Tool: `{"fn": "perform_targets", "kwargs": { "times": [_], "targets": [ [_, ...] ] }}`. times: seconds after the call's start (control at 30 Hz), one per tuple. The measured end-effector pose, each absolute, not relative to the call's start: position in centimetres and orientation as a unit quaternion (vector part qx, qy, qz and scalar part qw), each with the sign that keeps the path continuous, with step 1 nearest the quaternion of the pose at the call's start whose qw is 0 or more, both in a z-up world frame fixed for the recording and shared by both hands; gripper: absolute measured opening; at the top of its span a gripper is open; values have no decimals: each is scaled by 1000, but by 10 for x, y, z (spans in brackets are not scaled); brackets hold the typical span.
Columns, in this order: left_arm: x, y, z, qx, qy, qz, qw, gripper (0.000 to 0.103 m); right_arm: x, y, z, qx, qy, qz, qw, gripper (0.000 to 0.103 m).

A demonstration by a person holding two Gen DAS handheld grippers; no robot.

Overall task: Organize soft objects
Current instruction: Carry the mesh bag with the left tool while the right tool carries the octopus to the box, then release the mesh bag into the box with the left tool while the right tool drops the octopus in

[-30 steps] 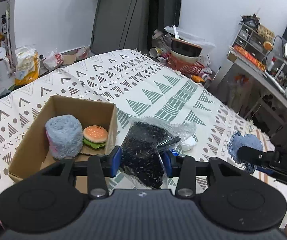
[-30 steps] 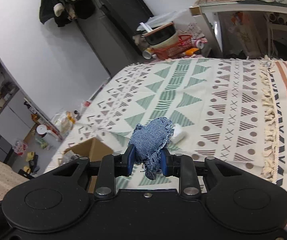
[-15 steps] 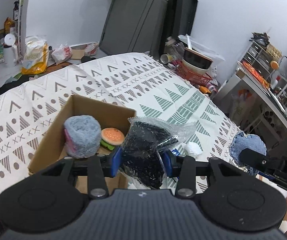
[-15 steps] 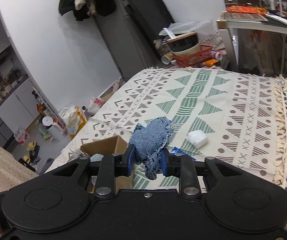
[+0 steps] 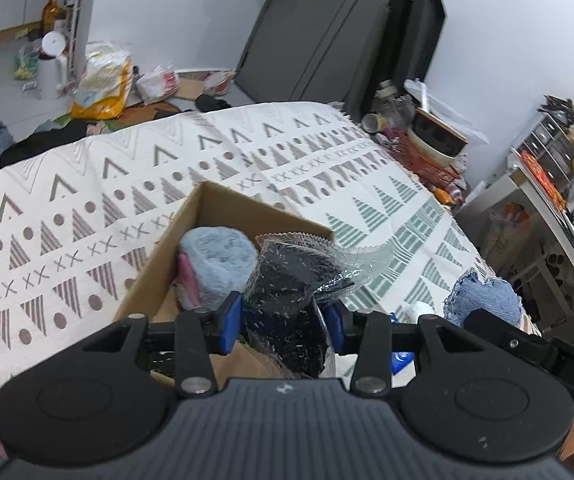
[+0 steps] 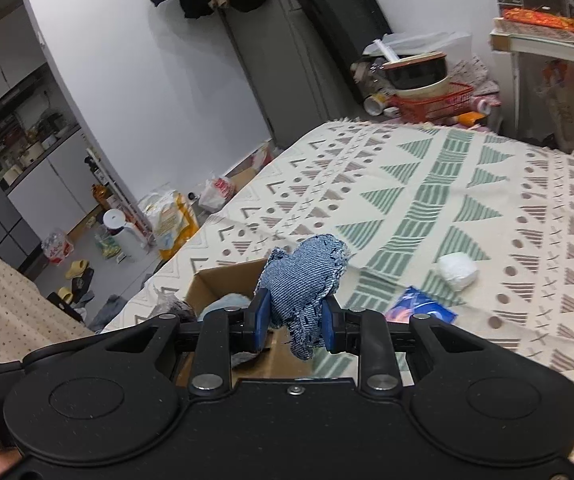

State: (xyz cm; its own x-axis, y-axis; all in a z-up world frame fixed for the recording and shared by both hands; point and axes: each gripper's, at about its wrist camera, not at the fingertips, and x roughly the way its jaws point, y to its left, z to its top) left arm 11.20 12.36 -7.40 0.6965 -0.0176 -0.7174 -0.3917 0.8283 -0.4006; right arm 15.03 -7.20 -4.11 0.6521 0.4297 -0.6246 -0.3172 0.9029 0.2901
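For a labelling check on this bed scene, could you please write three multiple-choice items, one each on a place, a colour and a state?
1. Where does the small white soft ball lie?
A. in the box
B. on the patterned bedspread
C. on the floor

2. What colour is the frayed fabric piece in the right gripper?
A. denim blue
B. red
C. yellow

3. What is the state of the left gripper?
A. open and empty
B. shut on the black item in clear plastic wrap
C. out of view

Answers: 1 B, it rests on the spread, apart from the brown cardboard box. 2 A, blue denim weave shows. 3 B, both blue pads press the wrapped item.
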Motion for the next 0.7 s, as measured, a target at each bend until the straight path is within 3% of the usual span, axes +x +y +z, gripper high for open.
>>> {"fn": "perform_targets", "kwargs": {
  "times": [0.43, 0.7],
  "targets": [
    [120, 154, -96, -301, 399, 146, 853, 44, 162, -26, -67, 77, 389, 239, 886, 26],
    [124, 159, -96, -298, 395, 175, 851, 58, 167, -18, -81, 85, 409, 250, 873, 27]
  ]
}}
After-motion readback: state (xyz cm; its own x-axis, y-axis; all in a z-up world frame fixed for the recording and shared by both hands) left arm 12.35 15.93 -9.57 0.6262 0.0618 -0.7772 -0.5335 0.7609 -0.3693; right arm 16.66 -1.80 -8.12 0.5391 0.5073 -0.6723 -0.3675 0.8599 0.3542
